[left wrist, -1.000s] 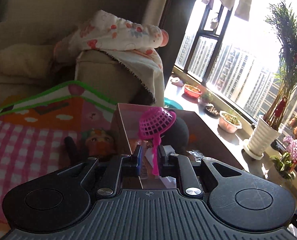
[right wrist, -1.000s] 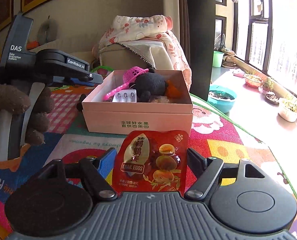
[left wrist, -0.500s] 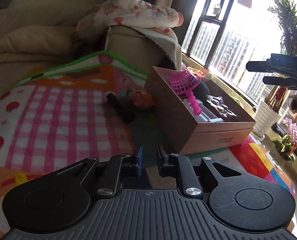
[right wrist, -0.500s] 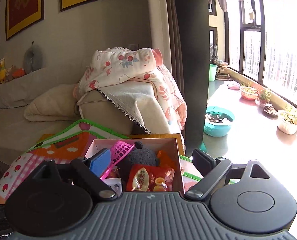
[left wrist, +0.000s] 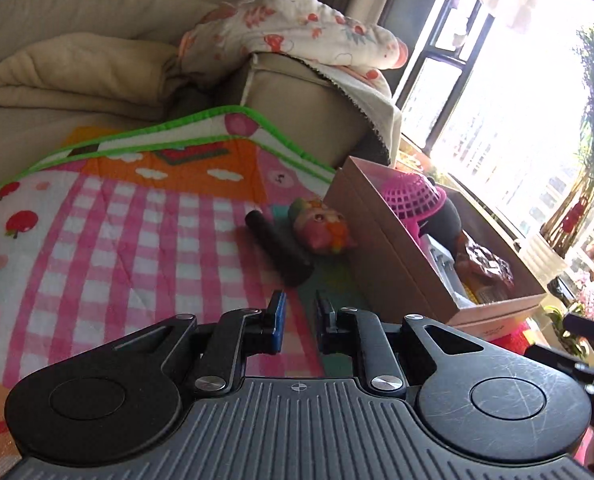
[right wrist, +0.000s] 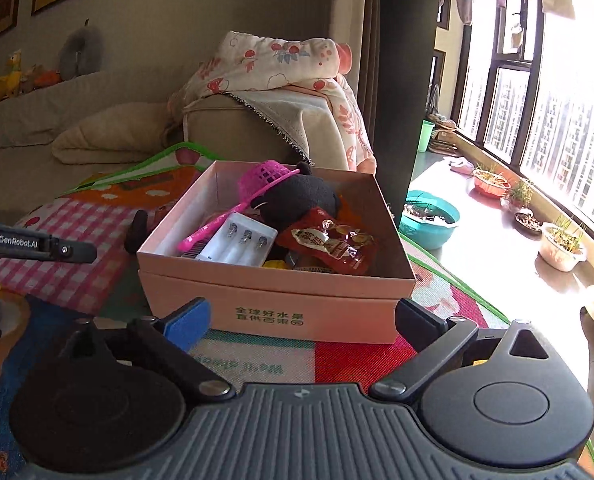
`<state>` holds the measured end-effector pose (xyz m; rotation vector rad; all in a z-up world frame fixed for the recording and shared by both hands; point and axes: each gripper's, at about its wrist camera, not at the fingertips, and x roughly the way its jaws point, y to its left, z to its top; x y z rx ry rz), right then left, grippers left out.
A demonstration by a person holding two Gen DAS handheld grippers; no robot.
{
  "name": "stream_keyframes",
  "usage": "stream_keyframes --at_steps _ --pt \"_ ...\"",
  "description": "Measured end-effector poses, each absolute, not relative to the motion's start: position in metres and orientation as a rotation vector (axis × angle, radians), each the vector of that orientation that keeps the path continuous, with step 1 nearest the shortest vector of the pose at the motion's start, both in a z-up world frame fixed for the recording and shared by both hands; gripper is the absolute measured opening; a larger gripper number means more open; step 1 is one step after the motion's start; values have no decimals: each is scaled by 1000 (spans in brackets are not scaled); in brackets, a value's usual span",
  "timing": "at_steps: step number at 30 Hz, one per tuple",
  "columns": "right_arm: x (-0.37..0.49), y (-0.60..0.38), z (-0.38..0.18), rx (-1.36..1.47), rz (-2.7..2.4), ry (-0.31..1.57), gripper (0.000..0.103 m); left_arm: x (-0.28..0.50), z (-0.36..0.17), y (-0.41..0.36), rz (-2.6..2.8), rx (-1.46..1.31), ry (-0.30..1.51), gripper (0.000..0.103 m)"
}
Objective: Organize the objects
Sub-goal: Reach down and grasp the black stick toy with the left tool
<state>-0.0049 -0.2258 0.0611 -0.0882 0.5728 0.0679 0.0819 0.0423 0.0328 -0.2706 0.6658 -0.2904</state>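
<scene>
Both tongs empty beside the pink box (right wrist: 275, 312).
Right tongs (right wrist: 301, 320) gape wide; left tongs (left wrist: 300, 318) nearly clenched, black cylinder (left wrist: 279, 254) at 12 o'clock.

A colourful play mat (left wrist: 145, 216), pink-checked at one end with a green border, carries everything. Directly on it stand a pink cardboard box (right wrist: 281, 304), a black cylinder (left wrist: 279, 250) lying just beside the box's side wall, and a small pink figurine (left wrist: 323, 232) touching the cylinder.

Right gripper (right wrist: 299, 322) gapes empty — red snack packet (right wrist: 329, 242) lies inside box (right wrist: 273, 312).
</scene>
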Motion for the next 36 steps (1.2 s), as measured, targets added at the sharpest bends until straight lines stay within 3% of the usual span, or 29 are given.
stream_keyframes --at_steps 11,20,36 --pt "-13 -188 29 -117 144 592 103 179 41 44 -273 -445 741 17" --pt "-9 -197 26 -53 114 600 103 248 20 0 -278 -272 832 17" --pt "-16 -188 30 -56 224 598 103 111 27 21 -513 -324 881 20"
